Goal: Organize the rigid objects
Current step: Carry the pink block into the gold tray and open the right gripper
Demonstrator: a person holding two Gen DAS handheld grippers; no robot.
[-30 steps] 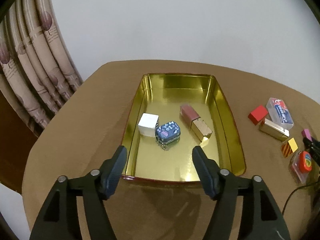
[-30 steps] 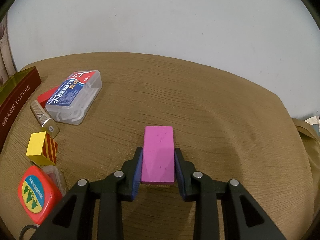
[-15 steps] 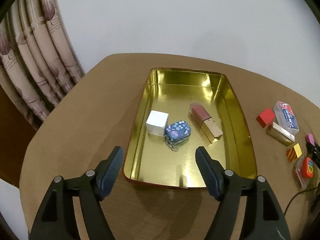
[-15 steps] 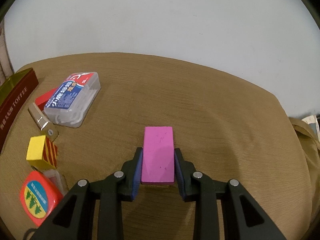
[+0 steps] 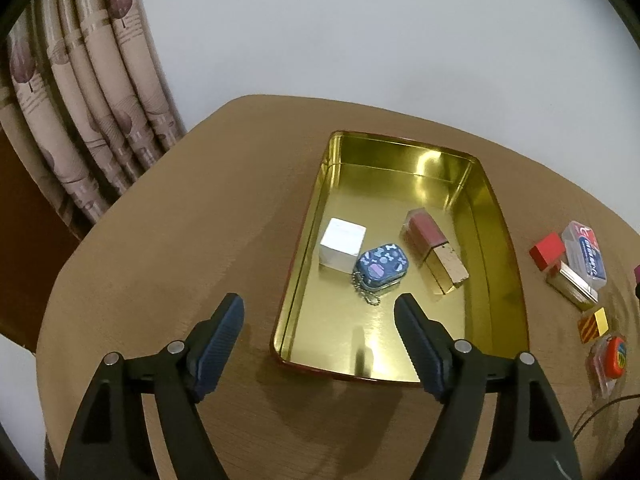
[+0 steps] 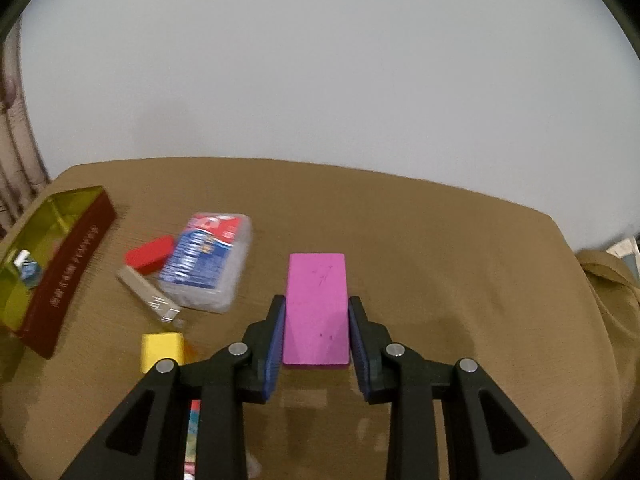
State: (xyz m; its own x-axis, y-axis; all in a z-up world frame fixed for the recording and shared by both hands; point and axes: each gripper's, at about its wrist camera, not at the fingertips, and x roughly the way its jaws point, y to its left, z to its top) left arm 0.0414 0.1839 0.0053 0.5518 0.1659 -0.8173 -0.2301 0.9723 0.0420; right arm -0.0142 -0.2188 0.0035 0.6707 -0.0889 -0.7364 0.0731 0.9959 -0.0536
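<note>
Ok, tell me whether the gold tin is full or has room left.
Room left. The gold tin holds only a white cube, a blue keychain tin and a lipstick case; most of its floor is bare.

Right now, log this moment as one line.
left gripper: open, empty, jaws just opening | right gripper: shut on pink block | tin: three items inside

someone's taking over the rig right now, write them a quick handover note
Right gripper: shut on the pink block, lifted off the table.
Left gripper: open, empty, jaws just opened wider, near the gold tin.
Done: white cube, blue keychain tin and lipstick box lie in the tin.
Left: pink block, red block, clear case, gold bar, striped yellow block, tape measure.
</note>
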